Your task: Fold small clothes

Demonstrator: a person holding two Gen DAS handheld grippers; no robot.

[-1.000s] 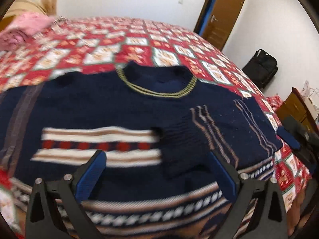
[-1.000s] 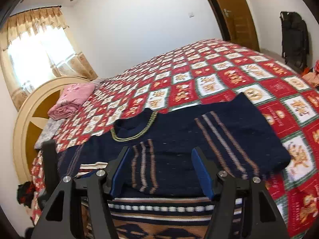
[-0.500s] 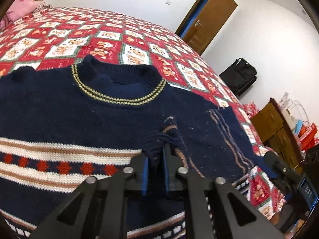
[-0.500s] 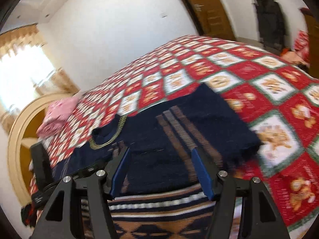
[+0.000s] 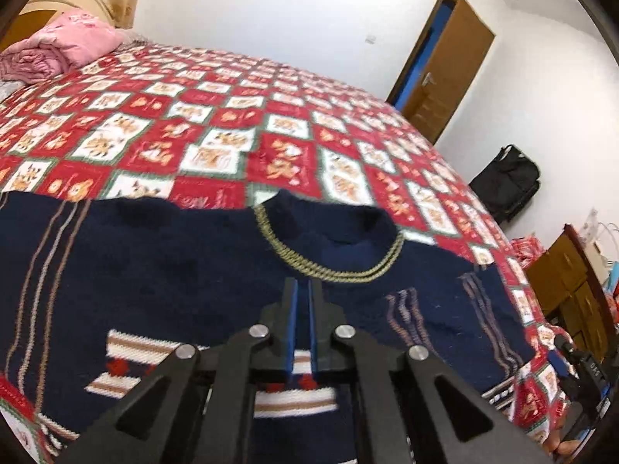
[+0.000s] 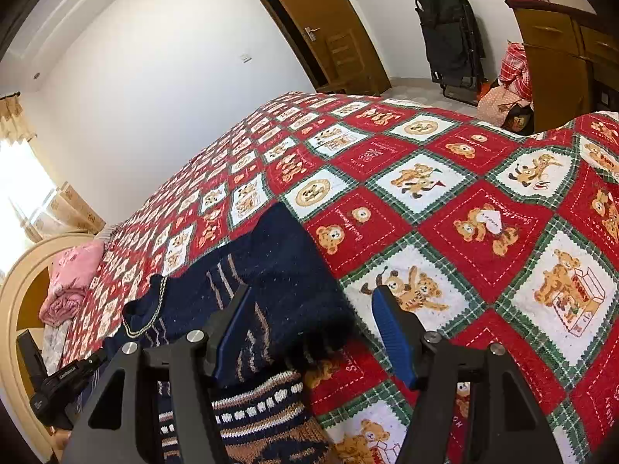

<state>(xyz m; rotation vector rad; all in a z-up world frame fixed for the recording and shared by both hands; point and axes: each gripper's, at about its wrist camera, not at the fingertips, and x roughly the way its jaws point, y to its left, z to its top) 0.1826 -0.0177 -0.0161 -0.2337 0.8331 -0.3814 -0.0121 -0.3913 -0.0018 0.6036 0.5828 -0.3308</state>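
One sweater [image 5: 162, 270], two tools [image 5: 302, 290] [image 6: 313, 309], one quilt [image 5: 232, 131].

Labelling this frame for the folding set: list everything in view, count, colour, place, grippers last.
sweater: 1, navy with tan, white and red stripes, flat on the bed, near edge
bedspread: 1, red and white bear squares, covers the bed
blanket: 1, pink, bundled by the headboard
headboard: 1, cream, curved, far end of bed
door: 1, brown, ajar, far wall
bag: 1, black, against the wall
cabinet: 1, brown wood, beside the bed
left gripper: 1, black with blue pads, shut, over the sweater below the collar
right gripper: 1, black with blue pads, open, over the sweater's sleeve end
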